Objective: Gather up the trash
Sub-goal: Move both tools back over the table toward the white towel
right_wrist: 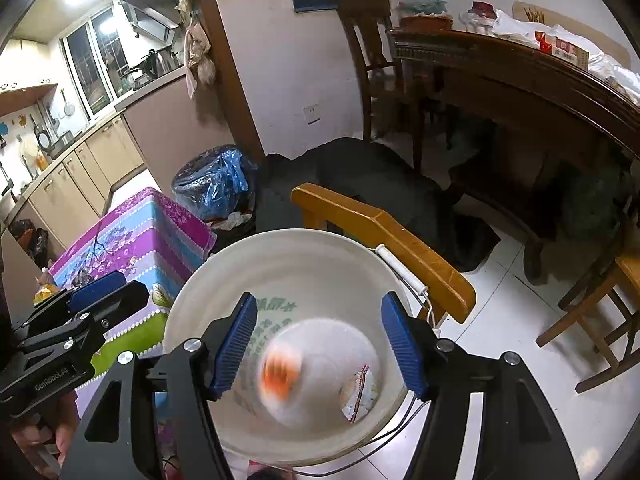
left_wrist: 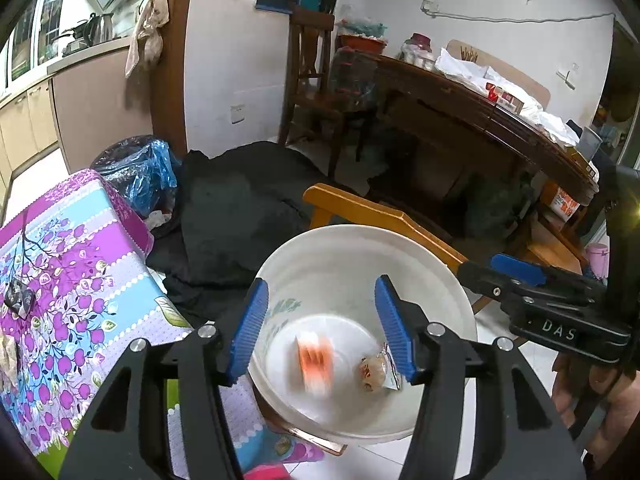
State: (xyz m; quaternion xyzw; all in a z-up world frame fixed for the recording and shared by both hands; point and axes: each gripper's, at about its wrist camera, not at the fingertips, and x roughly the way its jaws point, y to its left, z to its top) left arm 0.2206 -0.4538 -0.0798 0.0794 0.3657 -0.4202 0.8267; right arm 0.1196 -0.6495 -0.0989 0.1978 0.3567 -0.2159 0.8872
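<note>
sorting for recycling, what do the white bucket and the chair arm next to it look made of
White bucket: probably plastic, smooth and matte, with thin walls, a rolled rim and print inside. Chair arm: wood, glossy orange-brown varnish with visible grain.

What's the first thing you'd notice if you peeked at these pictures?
The big white bucket right below both claws, with a blurry orange-and-white wrapper dropping in beside a crumpled wrapper at the bottom. Both the left claw and right claw hang open above it. To the left, a bright purple-and-blue flowery tablecloth pops out.
</note>
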